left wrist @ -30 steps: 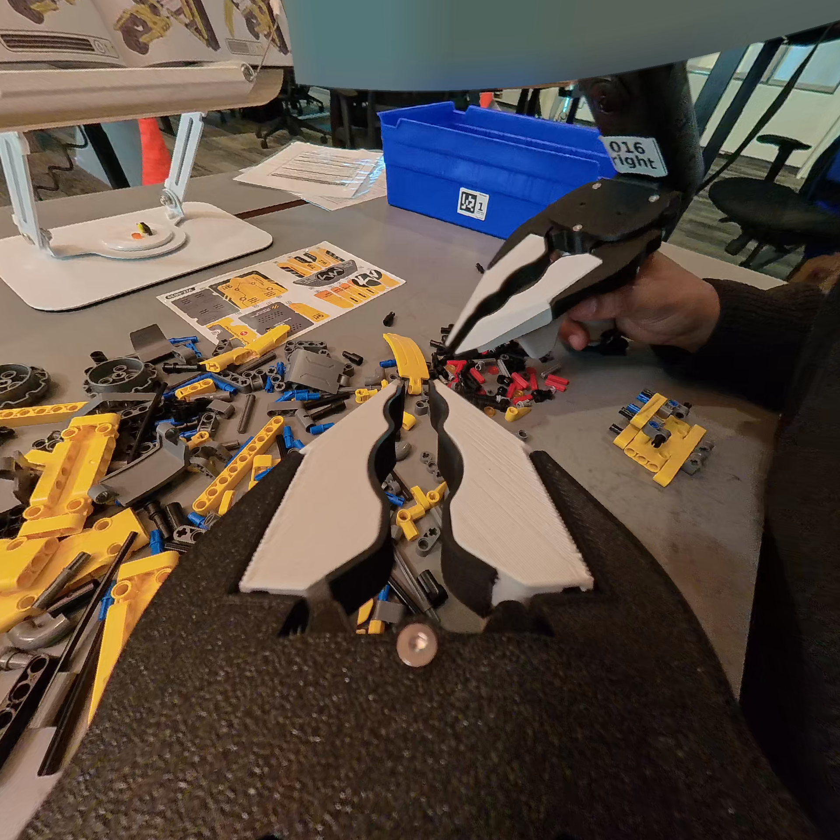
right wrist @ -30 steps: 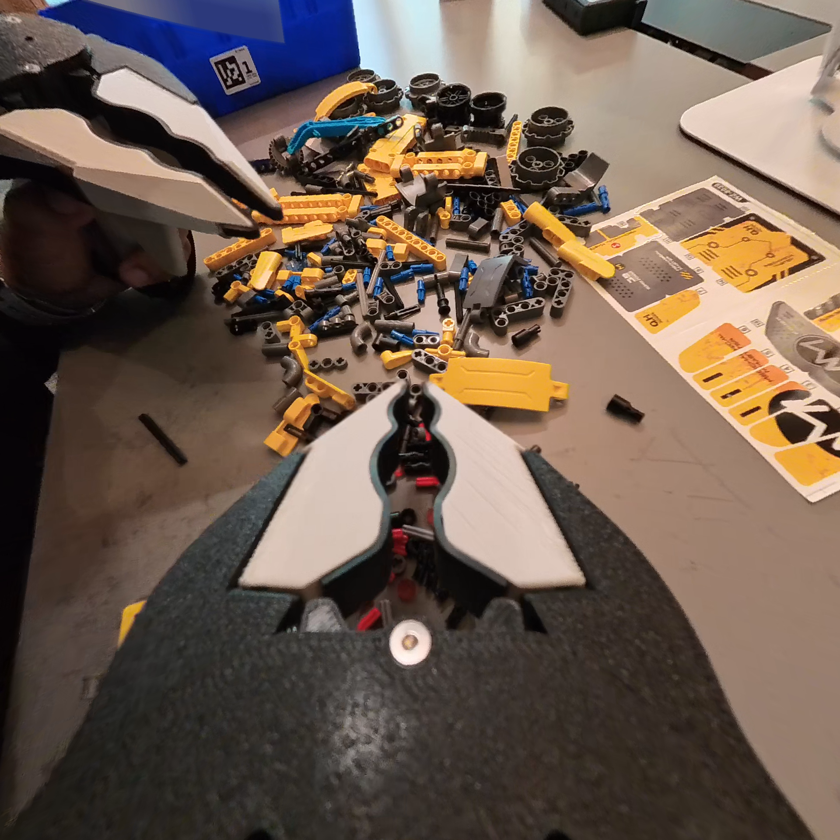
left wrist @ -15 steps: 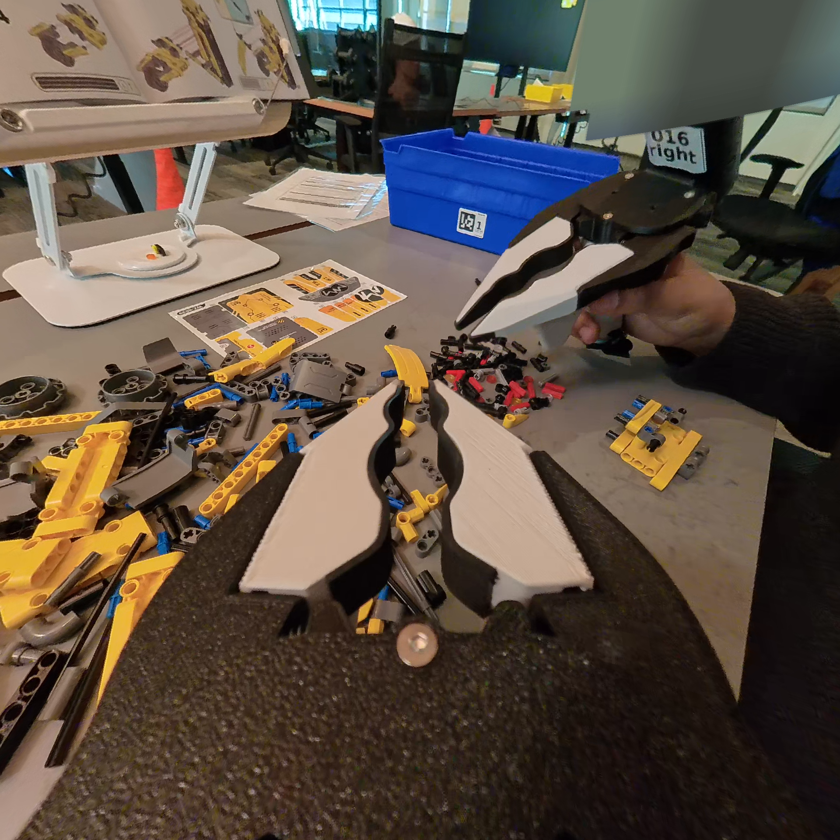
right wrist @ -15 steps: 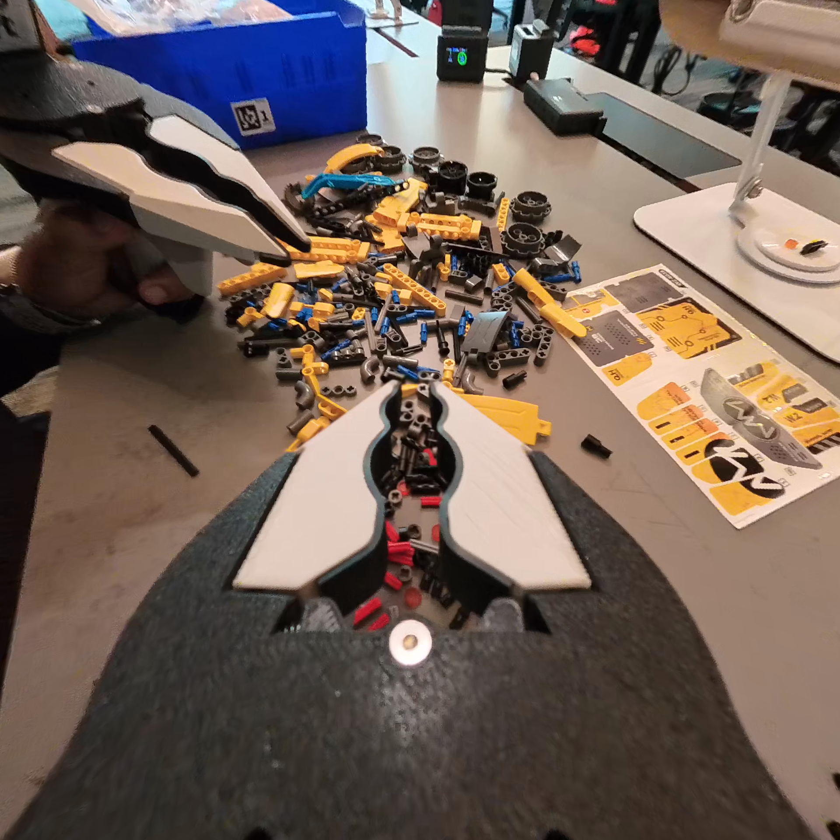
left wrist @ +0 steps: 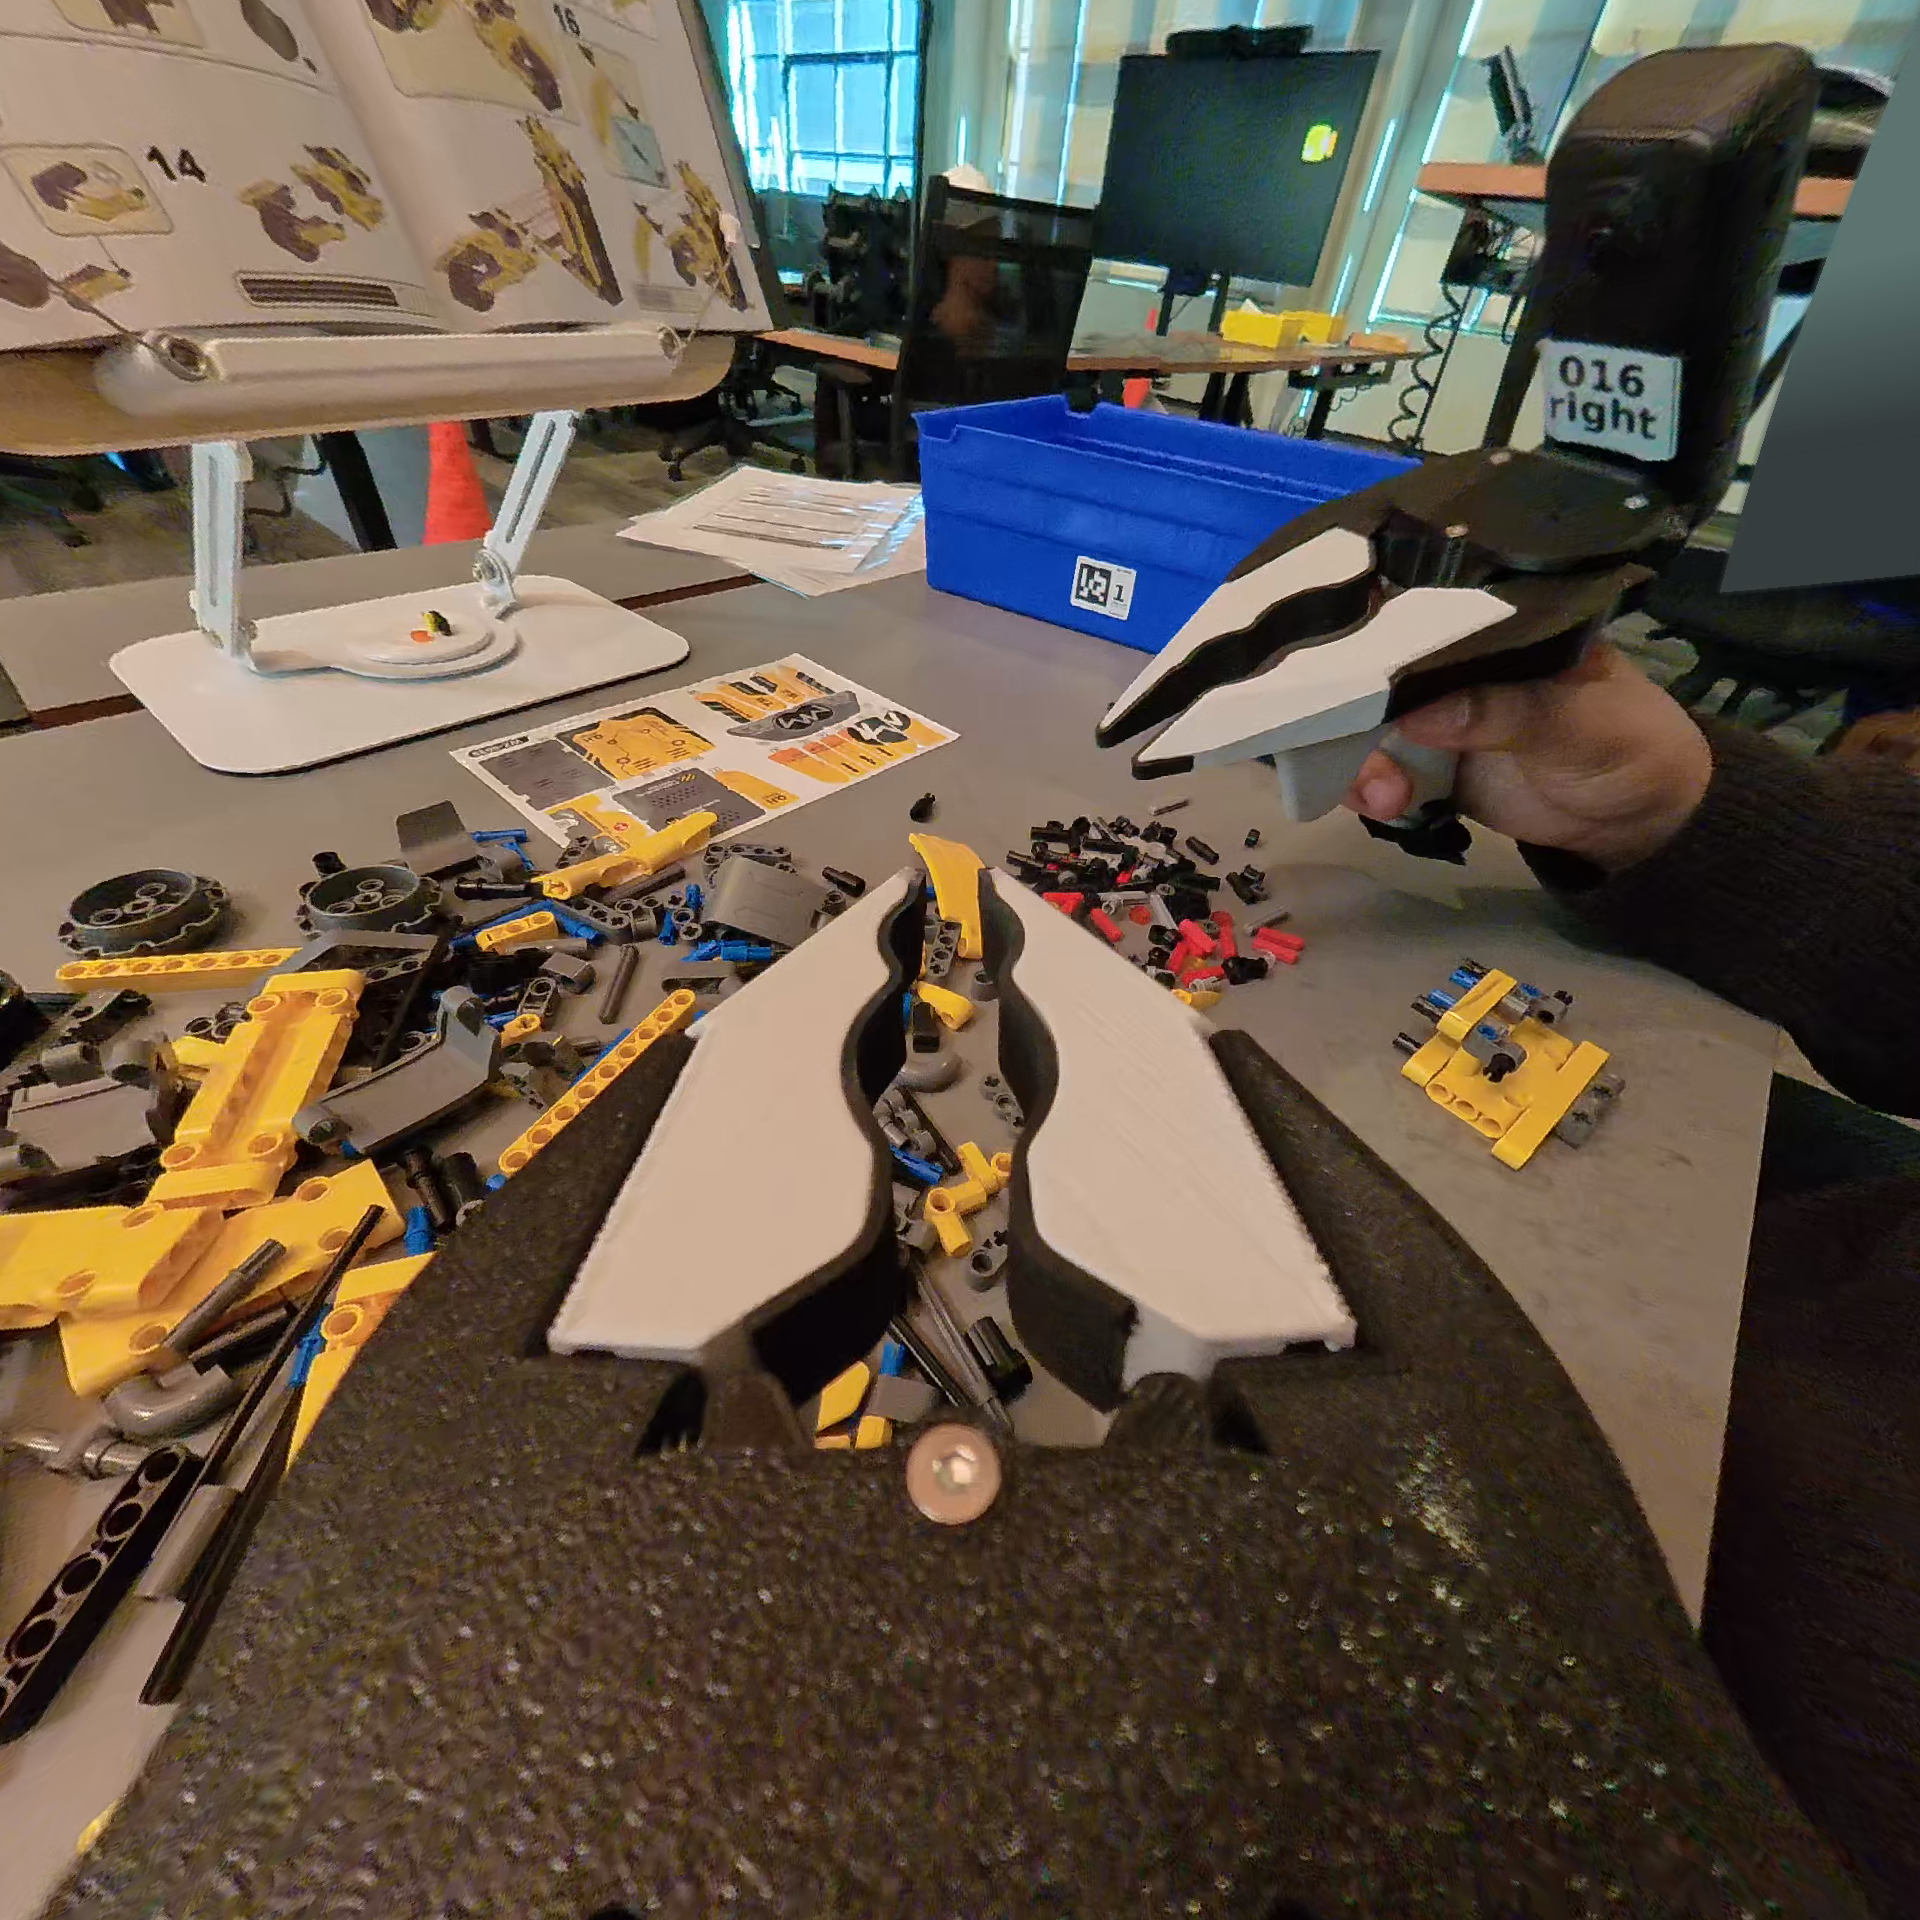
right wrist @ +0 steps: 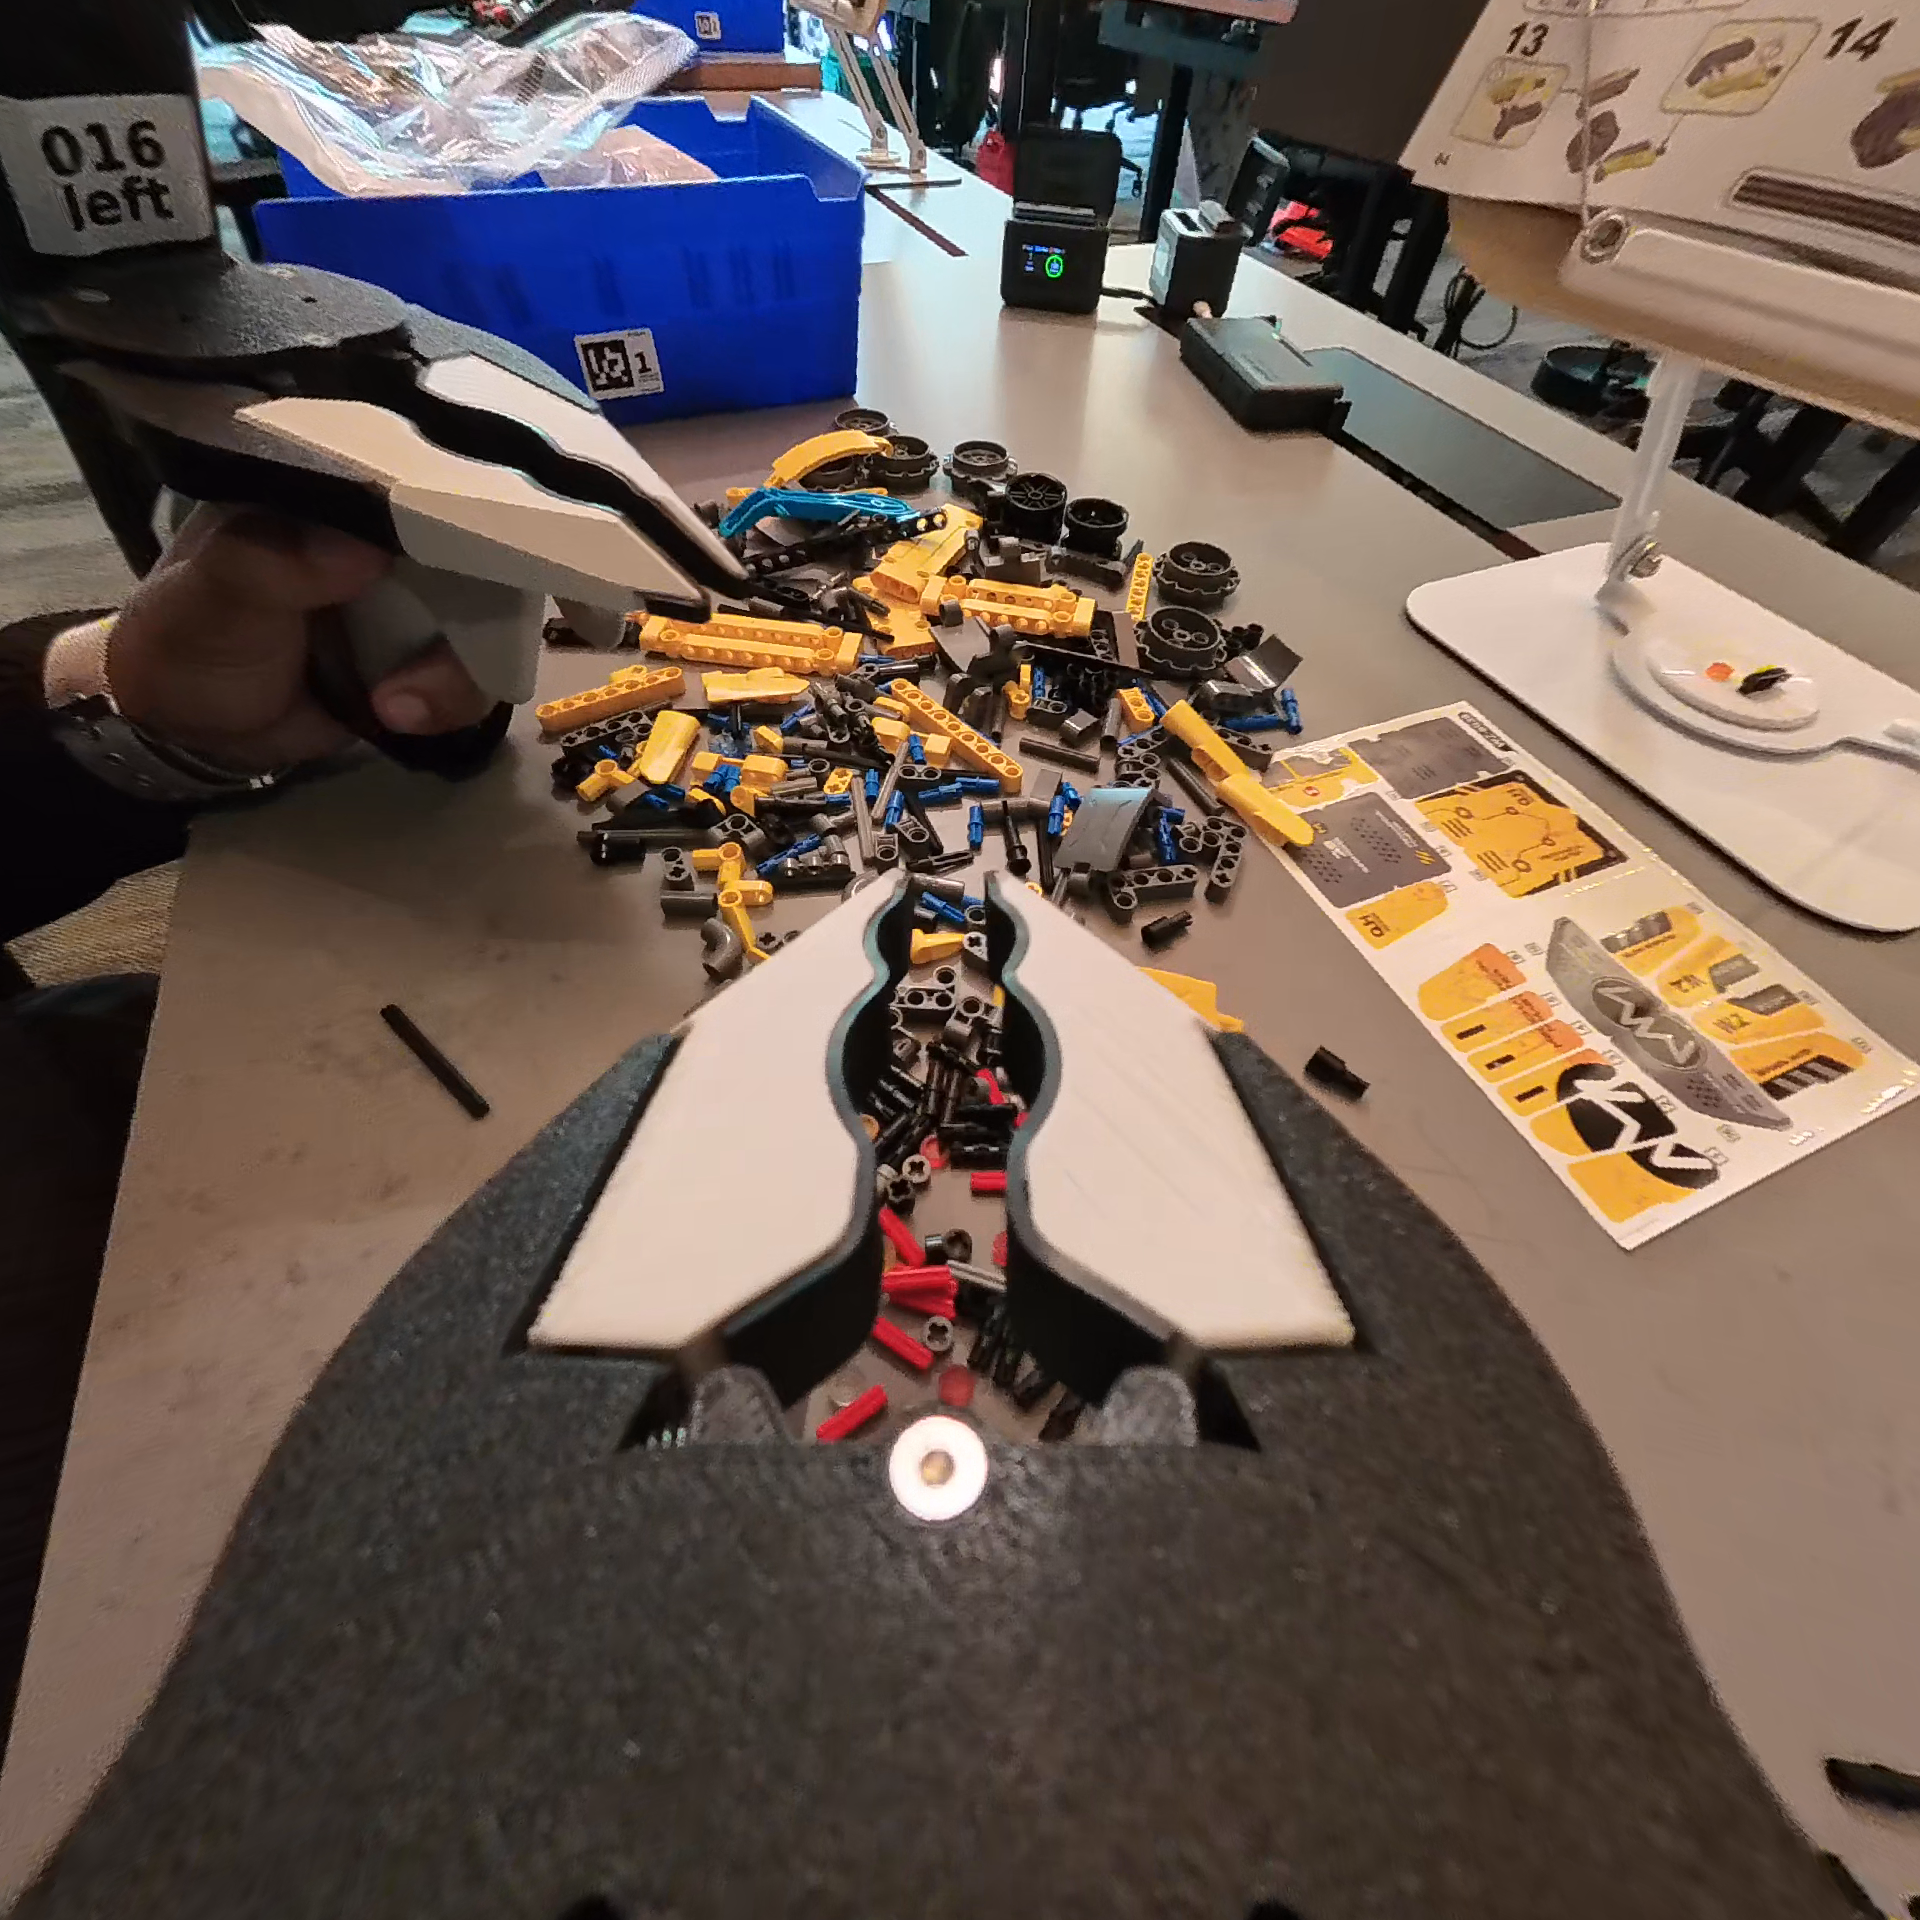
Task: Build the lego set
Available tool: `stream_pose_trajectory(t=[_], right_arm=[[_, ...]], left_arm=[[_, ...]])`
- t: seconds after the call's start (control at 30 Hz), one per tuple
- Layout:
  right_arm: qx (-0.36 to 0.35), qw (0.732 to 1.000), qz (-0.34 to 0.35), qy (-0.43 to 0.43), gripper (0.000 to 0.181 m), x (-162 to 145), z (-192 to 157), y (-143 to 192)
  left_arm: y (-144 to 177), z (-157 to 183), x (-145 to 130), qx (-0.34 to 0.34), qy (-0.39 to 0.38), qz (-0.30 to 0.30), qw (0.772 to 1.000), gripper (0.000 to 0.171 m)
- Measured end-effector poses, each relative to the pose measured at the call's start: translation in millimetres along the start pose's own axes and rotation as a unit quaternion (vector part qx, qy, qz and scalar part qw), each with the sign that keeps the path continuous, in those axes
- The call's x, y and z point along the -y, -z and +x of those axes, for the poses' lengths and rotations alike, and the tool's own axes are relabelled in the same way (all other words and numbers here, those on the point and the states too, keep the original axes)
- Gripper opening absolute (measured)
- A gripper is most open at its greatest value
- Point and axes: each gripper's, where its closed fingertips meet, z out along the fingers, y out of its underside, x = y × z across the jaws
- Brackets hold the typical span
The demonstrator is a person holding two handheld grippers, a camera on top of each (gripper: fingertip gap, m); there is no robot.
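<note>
While both jaws stand slightly parted and empty, the left gripper and right gripper hover over loose bricks.

Loose yellow, grey and black plastic building-brick pile lies on grey table, printed sticker sheet behind it, blue plastic bin farther back

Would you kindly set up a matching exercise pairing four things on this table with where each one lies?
Things:
1. blue bin
2. sticker sheet
3. small yellow assembly
4. red and black pins

Places:
A. alone on bare table, near the person's sleeve
B. below the right gripper
C. at the table's far side, with a square marker on its wall
D. flat between the white stand base and the loose parts

Pairs: 1-C, 2-D, 3-A, 4-B
</note>
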Motion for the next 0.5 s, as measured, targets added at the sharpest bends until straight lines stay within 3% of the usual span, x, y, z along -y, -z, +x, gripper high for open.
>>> stream_pose_trajectory(t=[0.37,0.5], right_arm=[[-0.025,0.999,0.005,0.023,0.012,4.4,3.6,3.3],[-0.036,0.999,0.013,0.029,0.012,9.0,5.6,7.3]], left_arm=[[3.1,-0.8,0.0,0.006,0.003,-0.001,1.0,0.009],[16.1,-20.5,8.6,0.049,0.015,0.027,0.998,0.009]])
